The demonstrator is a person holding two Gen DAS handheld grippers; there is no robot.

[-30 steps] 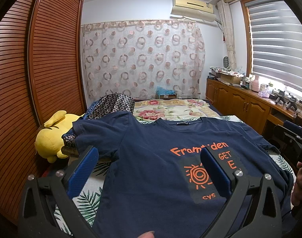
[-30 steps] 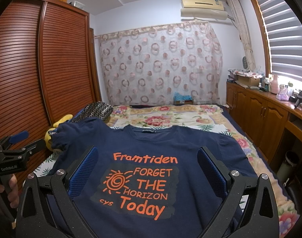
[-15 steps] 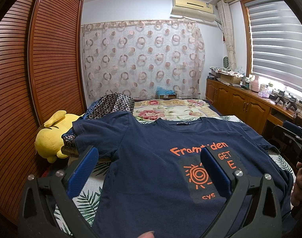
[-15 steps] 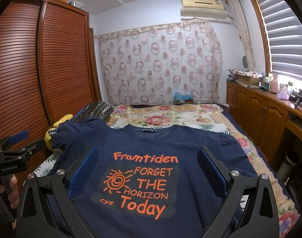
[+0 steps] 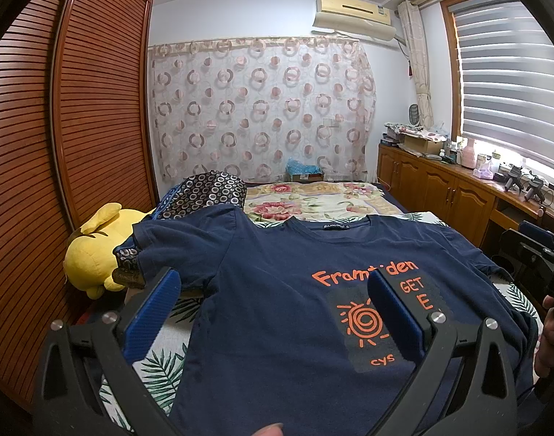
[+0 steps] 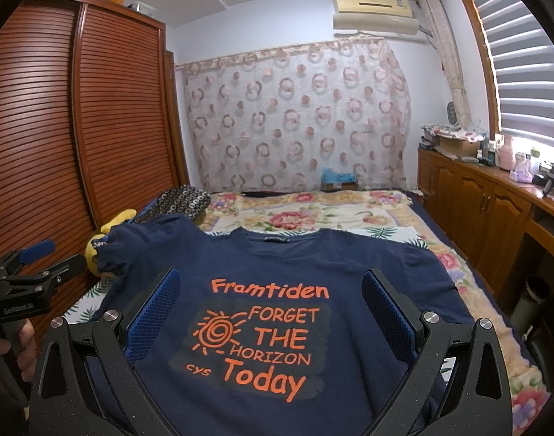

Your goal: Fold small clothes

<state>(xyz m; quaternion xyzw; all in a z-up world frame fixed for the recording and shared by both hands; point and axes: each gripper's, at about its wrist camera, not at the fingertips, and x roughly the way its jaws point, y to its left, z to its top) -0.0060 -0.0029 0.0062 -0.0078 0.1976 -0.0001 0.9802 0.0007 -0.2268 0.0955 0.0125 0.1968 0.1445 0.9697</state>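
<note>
A navy T-shirt [image 5: 277,290] with orange print lies spread flat, front up, on the bed, collar at the far side. It also shows in the right wrist view [image 6: 277,265]. My left gripper [image 5: 273,287] is open and empty, held above the shirt's left half near the hem. My right gripper [image 6: 267,290] is open and empty, held above the printed chest. The right gripper also shows at the right edge of the left wrist view [image 5: 538,254]. The left gripper shows at the left edge of the right wrist view [image 6: 33,265].
A yellow plush toy [image 5: 91,258] and a patterned dark pillow [image 5: 204,196] lie at the bed's left side by the slatted wardrobe [image 5: 59,145]. A floral blanket [image 5: 313,203] covers the far bed. A wooden cabinet [image 5: 451,189] with clutter runs along the right wall.
</note>
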